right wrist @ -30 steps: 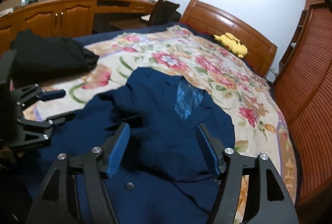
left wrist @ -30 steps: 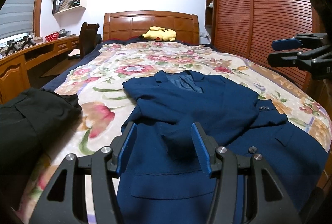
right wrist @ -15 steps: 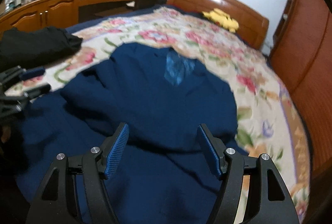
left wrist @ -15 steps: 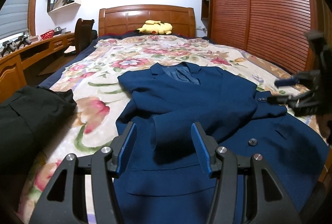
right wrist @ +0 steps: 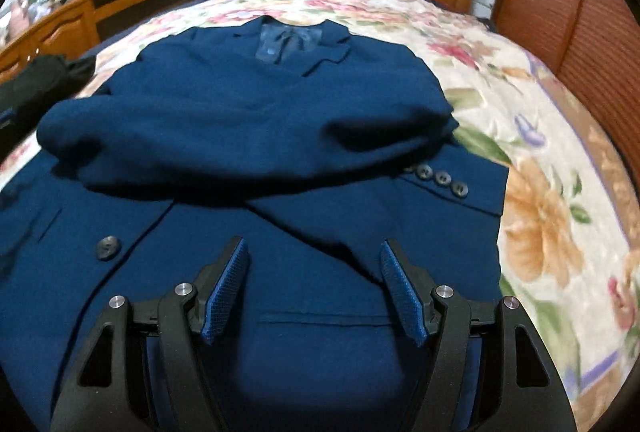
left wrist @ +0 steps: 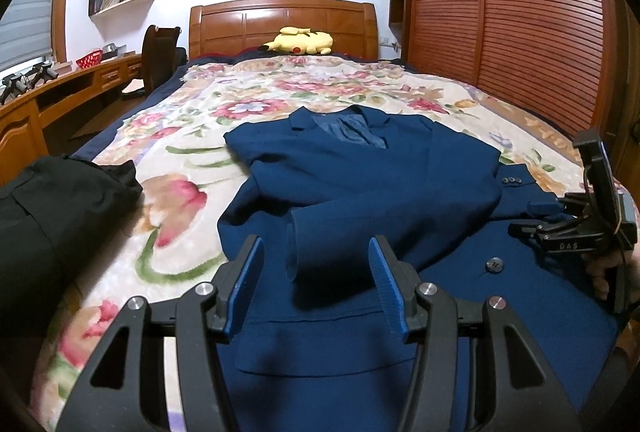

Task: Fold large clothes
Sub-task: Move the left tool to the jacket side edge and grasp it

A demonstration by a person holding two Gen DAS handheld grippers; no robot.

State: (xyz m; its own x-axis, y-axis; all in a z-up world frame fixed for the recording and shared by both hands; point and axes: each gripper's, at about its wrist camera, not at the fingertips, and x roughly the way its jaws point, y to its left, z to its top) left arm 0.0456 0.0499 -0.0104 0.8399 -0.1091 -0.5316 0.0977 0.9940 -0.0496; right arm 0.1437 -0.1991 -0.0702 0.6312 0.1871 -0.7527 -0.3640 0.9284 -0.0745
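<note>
Blue jacket (right wrist: 248, 119): only right wrist shows four cuff buttons (right wrist: 440, 180).

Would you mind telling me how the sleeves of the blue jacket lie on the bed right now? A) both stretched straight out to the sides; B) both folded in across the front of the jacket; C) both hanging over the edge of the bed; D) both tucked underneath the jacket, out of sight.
B: both sleeves lie across the front of the blue jacket, one cuff showing its row of buttons.
</note>
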